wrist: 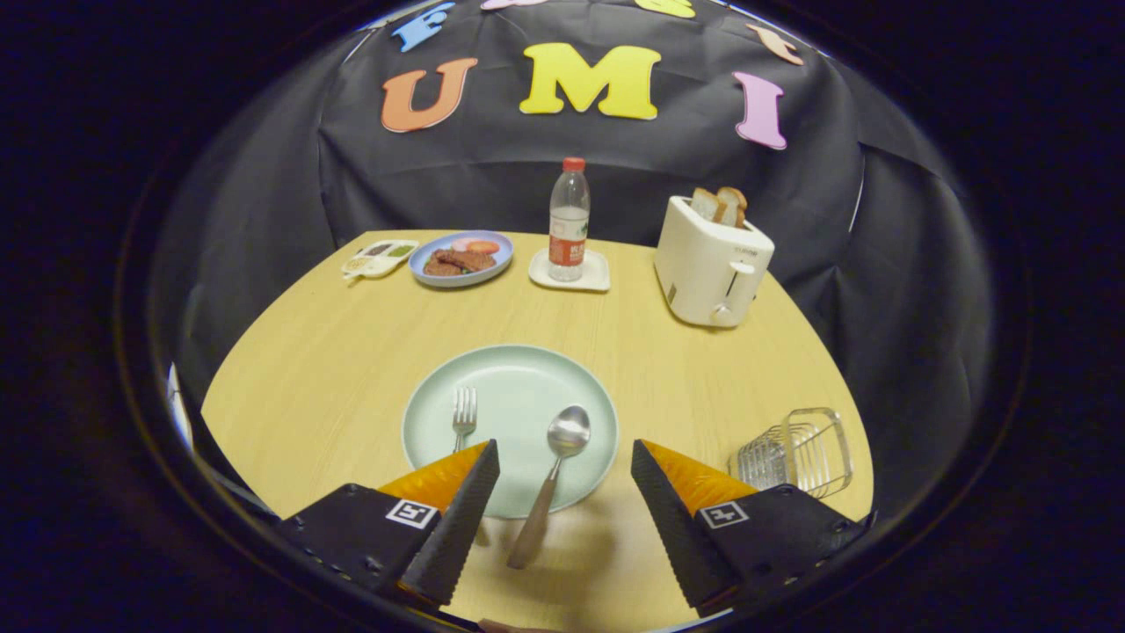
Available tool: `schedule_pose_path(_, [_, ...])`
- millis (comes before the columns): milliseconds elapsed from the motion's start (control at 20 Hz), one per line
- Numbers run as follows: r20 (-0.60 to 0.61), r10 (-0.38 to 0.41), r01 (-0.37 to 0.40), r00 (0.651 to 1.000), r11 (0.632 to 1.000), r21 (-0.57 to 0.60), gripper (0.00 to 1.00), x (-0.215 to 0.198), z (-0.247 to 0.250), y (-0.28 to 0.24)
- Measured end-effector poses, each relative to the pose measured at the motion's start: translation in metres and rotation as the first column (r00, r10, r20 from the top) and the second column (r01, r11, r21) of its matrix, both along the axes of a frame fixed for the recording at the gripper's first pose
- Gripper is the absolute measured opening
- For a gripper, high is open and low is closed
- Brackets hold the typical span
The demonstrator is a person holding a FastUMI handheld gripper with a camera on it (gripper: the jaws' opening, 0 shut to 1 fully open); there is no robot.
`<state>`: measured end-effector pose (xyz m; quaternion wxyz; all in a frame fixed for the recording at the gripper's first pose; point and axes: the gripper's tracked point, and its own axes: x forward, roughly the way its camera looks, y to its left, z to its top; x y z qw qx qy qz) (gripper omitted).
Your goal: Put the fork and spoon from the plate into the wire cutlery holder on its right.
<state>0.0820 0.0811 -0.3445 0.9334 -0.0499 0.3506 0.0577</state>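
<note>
- Fingers of my gripper [565,462] stand spread wide and hold nothing; both tips sit over the near rim of the plate [510,374].
- Between the fingers lies the spoon [552,479]: bowl on the plate, brown handle running back over the near rim onto the table [325,369]. Neither finger touches it, as far as I can tell.
- Just ahead of the left finger lies the fork [463,416], tines pointing away from me. Its handle passes behind that finger, so I cannot see where it ends.
- Beside the plate on its right, near the right finger, stands the wire holder [795,453]. I see no cutlery in it.
- Well beyond the plate, along the far edge of the table: a toaster [710,261] with two bread slices in its slots, a bottle [569,221] on a small white tray, a blue dish [460,258] with food, and a small sauce tray [379,258] beside that dish.
- Finding on progress: nothing is done yet. Both pieces are on the plate and the holder looks empty.
- Remaining, in my judgement: two full pick-and-place runs. With the spoon handle already lying between the open fingers, I judge the spoon to be the piece in hand for the first run; the fork would follow.
</note>
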Motion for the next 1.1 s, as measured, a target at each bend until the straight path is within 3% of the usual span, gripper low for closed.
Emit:
schedule_pose_path(150, [-0.057,-0.031,0.034,0.998,0.998,0.043,0.86,0.006,-0.022,0.013])
schedule_pose_path(350, [-0.16,-0.085,0.102,0.983,0.99,0.098,0.63,0.01,-0.053,0.022])
schedule_pose_path(600, [-0.242,-0.169,0.186,0.955,0.981,0.048,0.46,0.01,-0.074,0.015])
schedule_pose_path(650, [-0.257,-0.173,0.189,0.951,0.981,0.041,0.43,0.007,-0.075,0.015])
schedule_pose_path(700, [-0.261,-0.169,0.184,0.95,0.982,0.034,0.25,0.009,-0.077,0.019])
schedule_pose_path(850, [-0.277,-0.166,0.178,0.946,0.984,0.019,0.25,0.005,-0.075,0.018])
schedule_pose_path(1000, [-0.313,-0.132,0.146,0.94,0.989,0.022,0.09,0.002,-0.074,0.018])
schedule_pose_path(1100, [-0.332,-0.088,0.111,0.939,0.993,0.051,0.09,-0.002,-0.071,0.019])
